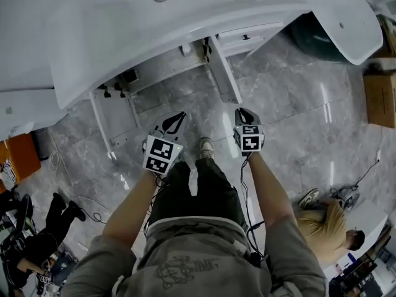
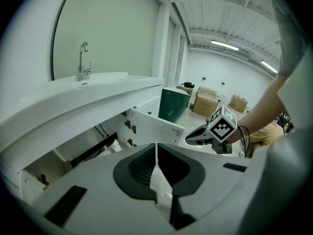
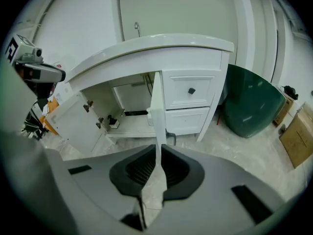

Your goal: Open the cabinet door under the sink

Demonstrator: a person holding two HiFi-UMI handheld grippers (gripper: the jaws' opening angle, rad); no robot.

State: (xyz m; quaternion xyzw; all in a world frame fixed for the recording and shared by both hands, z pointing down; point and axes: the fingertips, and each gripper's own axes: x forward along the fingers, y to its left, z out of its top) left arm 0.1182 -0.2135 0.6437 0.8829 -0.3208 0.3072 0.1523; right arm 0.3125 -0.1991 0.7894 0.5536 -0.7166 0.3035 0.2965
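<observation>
"Looking down from the head camera, how did the left side stand?"

"The left cabinet door (image 1: 103, 124) under the sink (image 1: 204, 17) was swung wide open over the grey floor (image 1: 297, 122). Just right of it hung the left gripper (image 1: 179, 116), clear of the door, its jaws pressed together with nothing between them."

"And the middle?"

"The right cabinet door (image 1: 226, 73) was open too, its edge turned toward the person. The right gripper (image 1: 243, 112) sat near that door's free corner and apart from it. Its jaws were likewise closed and empty."

"Further right?"

"The right gripper view showed two closed drawers (image 3: 190, 90) beside the open compartment. A dark green bin (image 3: 250, 101) stood on the floor past the vanity's end."
</observation>
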